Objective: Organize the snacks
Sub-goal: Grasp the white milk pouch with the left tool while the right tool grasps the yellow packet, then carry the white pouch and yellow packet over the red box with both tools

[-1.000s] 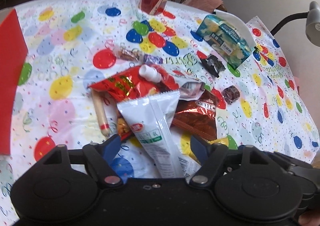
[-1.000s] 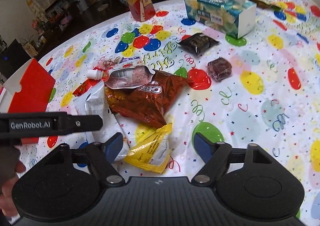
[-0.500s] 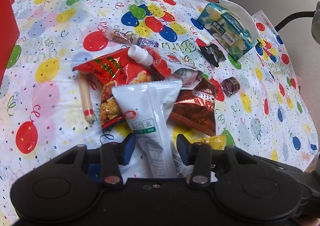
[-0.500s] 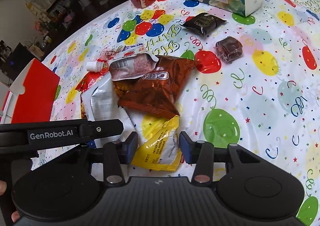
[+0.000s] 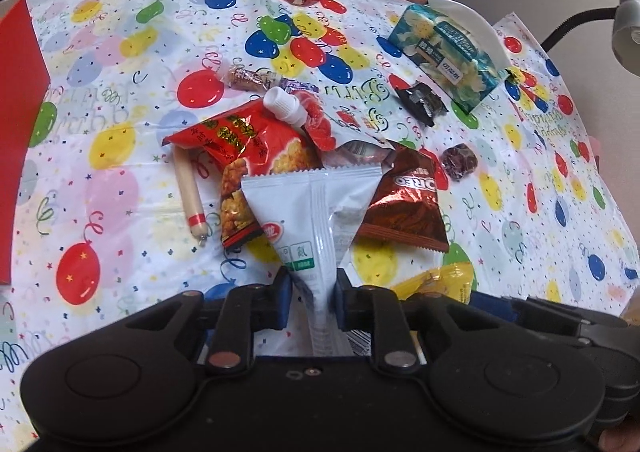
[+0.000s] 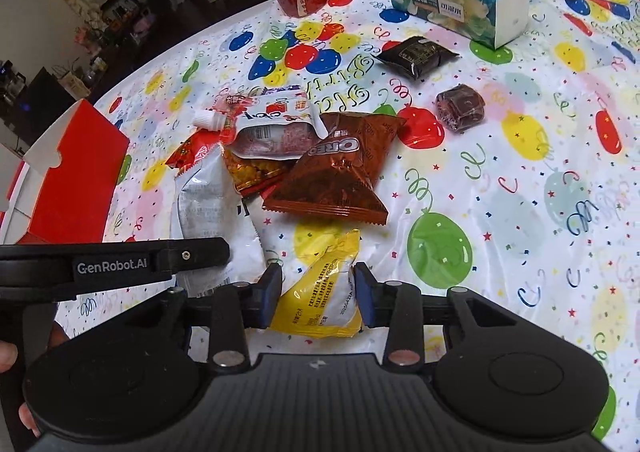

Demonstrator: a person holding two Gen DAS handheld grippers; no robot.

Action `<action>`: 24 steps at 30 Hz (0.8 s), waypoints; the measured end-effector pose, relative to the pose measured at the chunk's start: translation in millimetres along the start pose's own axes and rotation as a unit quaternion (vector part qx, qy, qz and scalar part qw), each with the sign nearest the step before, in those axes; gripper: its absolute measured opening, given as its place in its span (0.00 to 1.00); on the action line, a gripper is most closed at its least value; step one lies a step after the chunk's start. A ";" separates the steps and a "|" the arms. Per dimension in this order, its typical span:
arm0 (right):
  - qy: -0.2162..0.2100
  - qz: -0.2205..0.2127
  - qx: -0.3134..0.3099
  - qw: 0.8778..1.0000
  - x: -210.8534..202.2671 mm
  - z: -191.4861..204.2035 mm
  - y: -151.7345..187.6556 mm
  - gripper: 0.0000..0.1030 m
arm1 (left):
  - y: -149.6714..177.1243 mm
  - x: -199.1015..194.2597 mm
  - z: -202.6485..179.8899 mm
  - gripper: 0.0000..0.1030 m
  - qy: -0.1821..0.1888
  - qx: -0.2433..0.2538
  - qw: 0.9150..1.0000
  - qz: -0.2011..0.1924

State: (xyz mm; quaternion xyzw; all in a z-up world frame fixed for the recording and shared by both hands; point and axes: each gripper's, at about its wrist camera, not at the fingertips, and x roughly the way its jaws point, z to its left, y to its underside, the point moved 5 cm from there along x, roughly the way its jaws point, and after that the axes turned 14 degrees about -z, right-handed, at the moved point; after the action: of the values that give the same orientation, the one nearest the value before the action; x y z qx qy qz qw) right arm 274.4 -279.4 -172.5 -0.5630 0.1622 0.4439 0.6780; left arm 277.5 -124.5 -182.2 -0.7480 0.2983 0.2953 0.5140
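1. The left gripper (image 5: 311, 294) has its fingers pinching the low end of the white pack (image 5: 316, 220). The pack is squeezed thin there, so the hold looks tight.
2. The top of the white pack fans out wide. It leans on the red pack (image 5: 248, 144) and the Oreo pack (image 5: 404, 204).
3. The right gripper (image 6: 318, 294) has its fingers pressed on both sides of the yellow pack (image 6: 320, 300). That pack sits at the near edge of the pile, so it is easy to reach.
4. The other snacks lie in a heap in the middle of the bench (image 6: 520, 212). A pouch (image 6: 276, 132) with a white cap lies on top of the heap.
5. A red box (image 6: 76, 176) stands open at the left side. It may be where the snacks should go.
6. Lifting the white pack could drag the packs it touches, so a slow lift seems best.
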 end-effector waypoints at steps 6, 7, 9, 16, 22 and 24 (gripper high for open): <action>0.001 -0.010 -0.015 1.000 -18.4 12.5 -5.4 0.37 | -3.7 -22.1 2.7 0.17 0.012 0.020 1.000 -0.007; 0.001 -0.012 -0.018 1.000 -21.6 15.5 -6.6 0.36 | -4.9 -26.3 4.0 0.17 0.015 0.021 1.000 -0.009; -0.001 -0.017 -0.026 1.000 -28.2 23.0 -9.3 0.37 | -7.1 -34.4 7.1 0.17 0.018 0.026 0.999 -0.012; -0.006 -0.033 -0.041 0.999 -46.2 52.9 -16.2 0.37 | -14.1 -65.4 26.8 0.17 0.029 0.039 0.999 -0.021; -0.013 -0.041 -0.062 0.997 -54.1 88.5 -18.4 0.37 | -22.3 -92.5 51.6 0.17 0.034 0.046 0.998 -0.032; -0.017 -0.043 -0.071 0.996 -55.5 101.8 -19.4 0.37 | -25.7 -100.8 61.1 0.17 0.034 0.048 0.998 -0.035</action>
State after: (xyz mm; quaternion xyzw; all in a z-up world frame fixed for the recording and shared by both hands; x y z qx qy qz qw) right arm 230.4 -209.7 -88.7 -0.6082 0.0941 0.4344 0.6577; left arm 223.2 -44.8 -109.7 -0.7424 0.3030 0.2367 0.5486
